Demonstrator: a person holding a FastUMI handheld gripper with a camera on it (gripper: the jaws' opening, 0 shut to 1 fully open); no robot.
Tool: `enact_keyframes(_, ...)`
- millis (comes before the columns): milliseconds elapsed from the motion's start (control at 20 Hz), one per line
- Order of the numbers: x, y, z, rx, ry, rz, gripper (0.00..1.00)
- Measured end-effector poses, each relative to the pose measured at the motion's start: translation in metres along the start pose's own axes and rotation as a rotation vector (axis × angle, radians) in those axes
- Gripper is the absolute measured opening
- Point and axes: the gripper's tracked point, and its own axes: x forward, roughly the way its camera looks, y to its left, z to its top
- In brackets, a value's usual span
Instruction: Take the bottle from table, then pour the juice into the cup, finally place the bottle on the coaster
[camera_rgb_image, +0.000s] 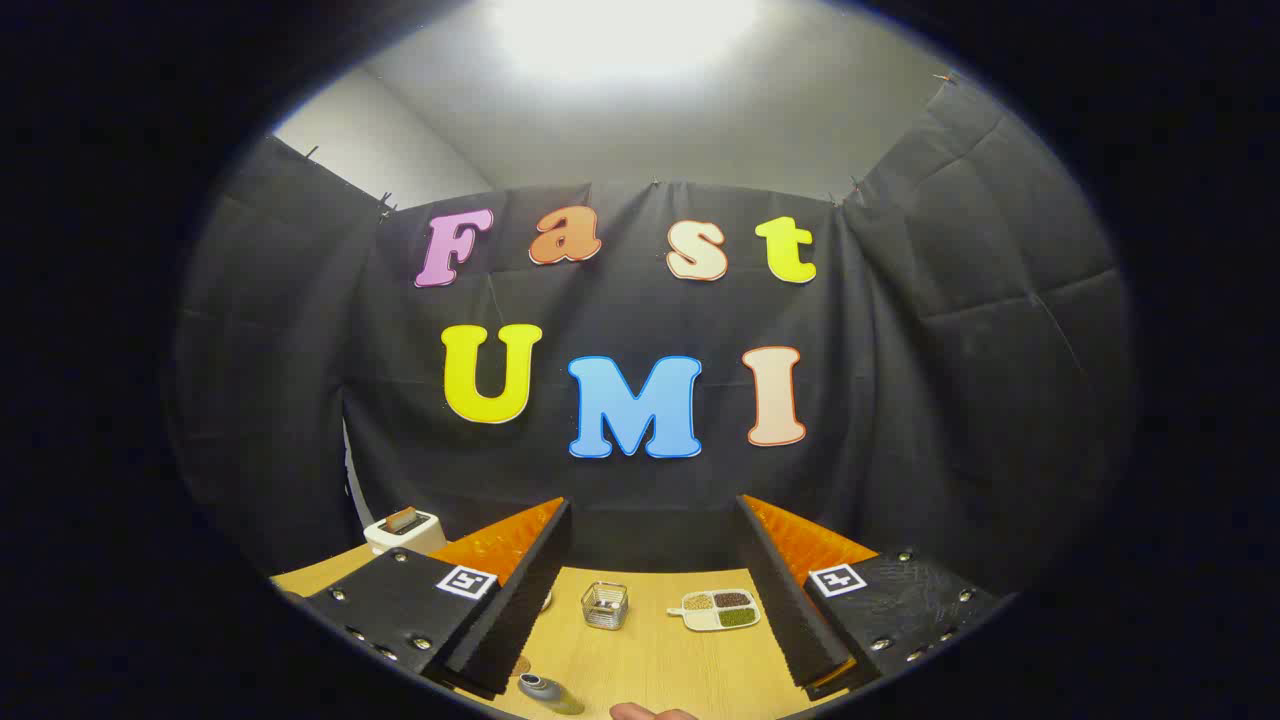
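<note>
Pale wooden tabletop (650, 660) against black cloth. Gripper (650, 590) spread wide, holding nothing. Small grey bottle with rounded cap (548, 693) low down, just beside the near-side finger, seemingly lying tilted. Probably light, smooth, a bit slippery, so best pinched mid-body. Clear square glass cup (605, 605) beyond, fragile-looking, next to a white sectioned dish of grains (716, 610).

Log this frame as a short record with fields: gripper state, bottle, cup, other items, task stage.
gripper: gripper open, fingers spread wide, holding nothing
bottle: grey-capped bottle on the wooden table, near the left finger, low between the fingers
cup: clear glass cup standing on the table between the fingers, beyond the bottle
other items: divided dish of grains beside the cup; white toaster beyond the left finger
task stage: bottle not yet grasped
</note>
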Motion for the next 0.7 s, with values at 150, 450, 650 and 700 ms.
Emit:
enact_keyframes(150,-0.006,0.002,-0.007,-0.01,0.013,0.015,0.98)
enact_keyframes(450,-0.01,0.006,-0.019,-0.029,0.011,0.033,0.98)
enact_keyframes(650,-0.012,0.008,-0.037,-0.023,0.027,0.033,0.98)
enact_keyframes(700,-0.012,0.013,-0.04,0.006,0.046,0.057,0.98)
